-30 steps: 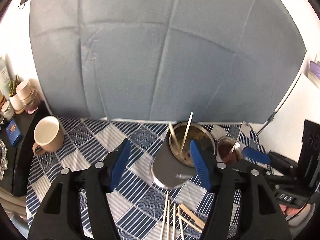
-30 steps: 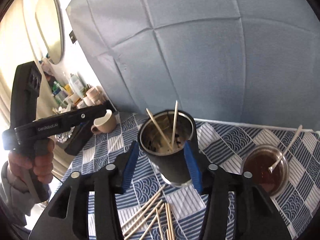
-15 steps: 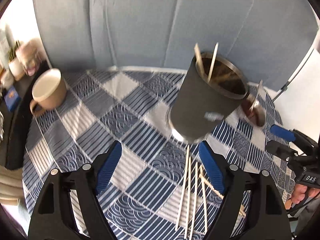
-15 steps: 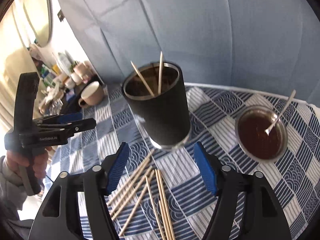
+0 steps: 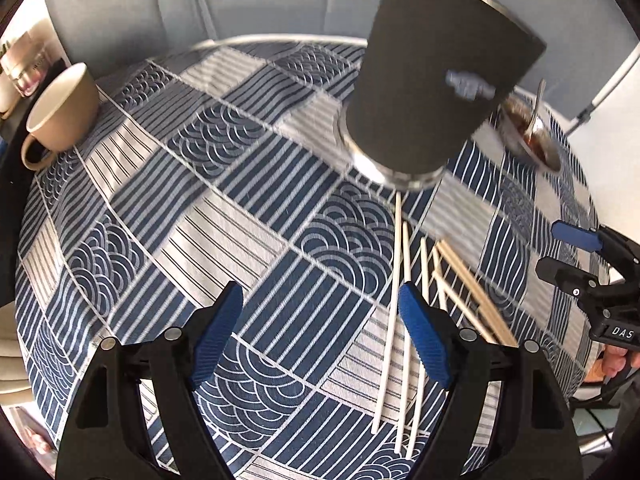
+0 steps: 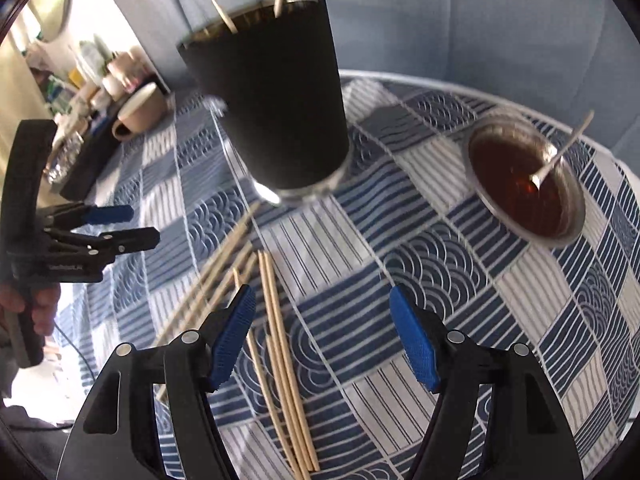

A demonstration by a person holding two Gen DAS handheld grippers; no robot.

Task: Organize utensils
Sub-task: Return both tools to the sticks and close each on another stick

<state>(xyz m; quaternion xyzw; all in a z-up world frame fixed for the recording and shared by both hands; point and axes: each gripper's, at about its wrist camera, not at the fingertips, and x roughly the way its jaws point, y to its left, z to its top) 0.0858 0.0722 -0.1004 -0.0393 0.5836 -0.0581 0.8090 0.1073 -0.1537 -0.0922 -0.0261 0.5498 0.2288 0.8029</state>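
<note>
Blue patterned cloth (image 5: pixel 224 240) carries loose chopsticks (image 6: pixel 280 344) just before the dark cup (image 6: pixel 276 92); thin, light, stiff, they look best pinched mid-length, both grippers (image 5: pixel 320 340) (image 6: pixel 320 340) spread, empty.

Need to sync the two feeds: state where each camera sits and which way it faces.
Left wrist: on the left gripper, tilted steeply down at tablecloth and chopsticks; right gripper at the right edge.
Right wrist: on the right gripper, same tilt; left gripper and hand at left.
Shared: black tumbler, sauce bowl, mug.
</note>
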